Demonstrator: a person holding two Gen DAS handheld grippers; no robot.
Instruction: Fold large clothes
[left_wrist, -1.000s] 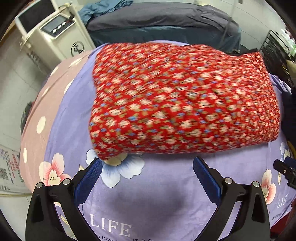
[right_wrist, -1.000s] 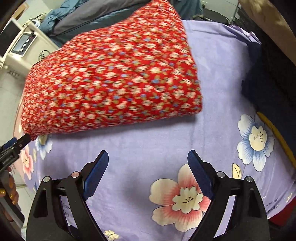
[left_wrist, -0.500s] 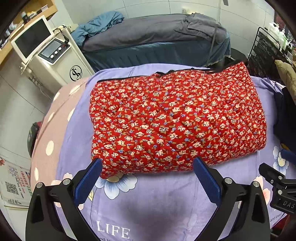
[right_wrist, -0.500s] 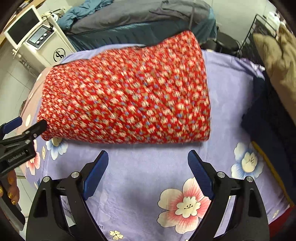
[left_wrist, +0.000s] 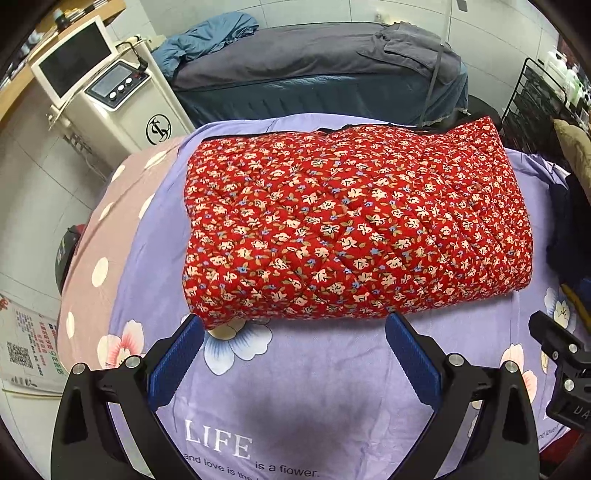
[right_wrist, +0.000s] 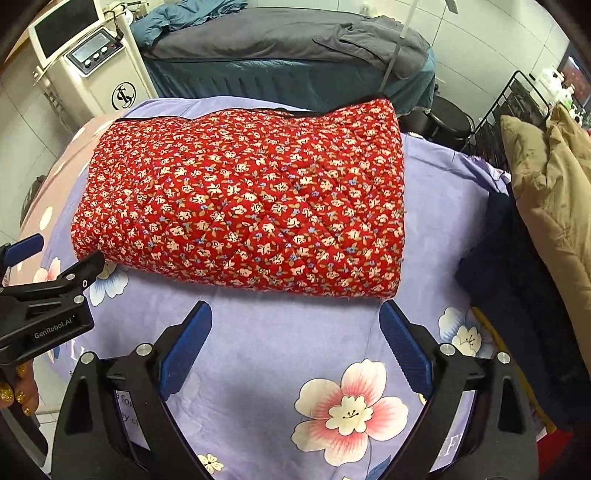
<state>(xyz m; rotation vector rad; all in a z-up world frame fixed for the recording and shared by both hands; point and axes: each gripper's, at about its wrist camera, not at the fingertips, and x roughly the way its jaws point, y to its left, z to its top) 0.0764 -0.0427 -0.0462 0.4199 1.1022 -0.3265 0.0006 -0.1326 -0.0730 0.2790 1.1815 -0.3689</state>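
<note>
Red floral quilted garment (left_wrist: 354, 229) lies folded on purple sheet (left_wrist: 314, 387). Left tool (left_wrist: 291, 354) and right tool (right_wrist: 293, 339) both gape wide, empty, just short of its near edge.

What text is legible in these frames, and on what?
"LIFE" and "and love is the... is a flower." on the purple floral sheet.
"GenRobot.AI" on the left gripper body.
Round "S" monogram on the white machine.
Poster with QR code: too small to read.

From each wrist we look forward and down, fairly close, sharing the folded red floral quilted garment (left_wrist: 354, 229) (right_wrist: 251, 199) on the lilac flowered bedsheet (left_wrist: 314, 391) (right_wrist: 280, 339).
</note>
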